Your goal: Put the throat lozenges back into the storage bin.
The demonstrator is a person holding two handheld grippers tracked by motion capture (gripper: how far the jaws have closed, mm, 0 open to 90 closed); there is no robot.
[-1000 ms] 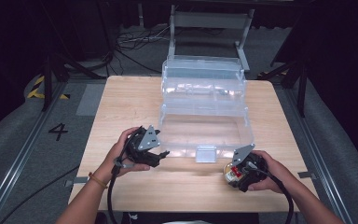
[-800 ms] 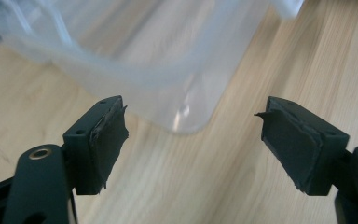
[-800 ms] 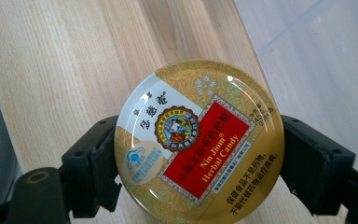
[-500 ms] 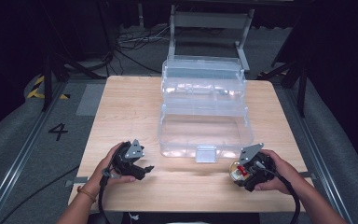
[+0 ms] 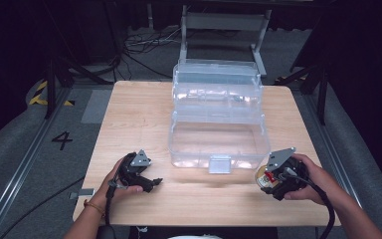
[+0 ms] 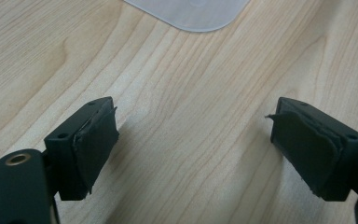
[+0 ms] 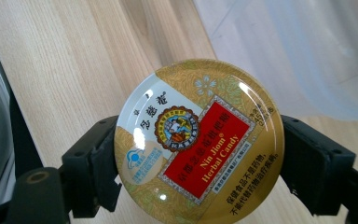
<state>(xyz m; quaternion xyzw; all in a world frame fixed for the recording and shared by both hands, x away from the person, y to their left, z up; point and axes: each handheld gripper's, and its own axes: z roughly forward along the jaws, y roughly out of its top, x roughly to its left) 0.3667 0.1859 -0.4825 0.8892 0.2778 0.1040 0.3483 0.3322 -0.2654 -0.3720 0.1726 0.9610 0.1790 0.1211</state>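
Clearly the right gripper (image 7: 198, 154) is clenched on the round candy tin (image 7: 199, 140), pads at opposite rim edges; stiff, light and glossy, it could slip. Beyond it stands the clear box (image 5: 219, 134). The left gripper (image 6: 193, 149) has just been opening, nothing between its jaws.

1. "Nin Jiom® Herbal Candy" is printed in gold letters on the red panel of the round tin (image 7: 199, 143); its lid is seen in the right gripper view.
2. Chinese characters are printed on the lid's white band, on the red panel and along its lower edge; they are too small to be read with certainty.
3. A black numeral "4" (image 5: 62, 140) is marked on the grey floor left of the table in the high view.
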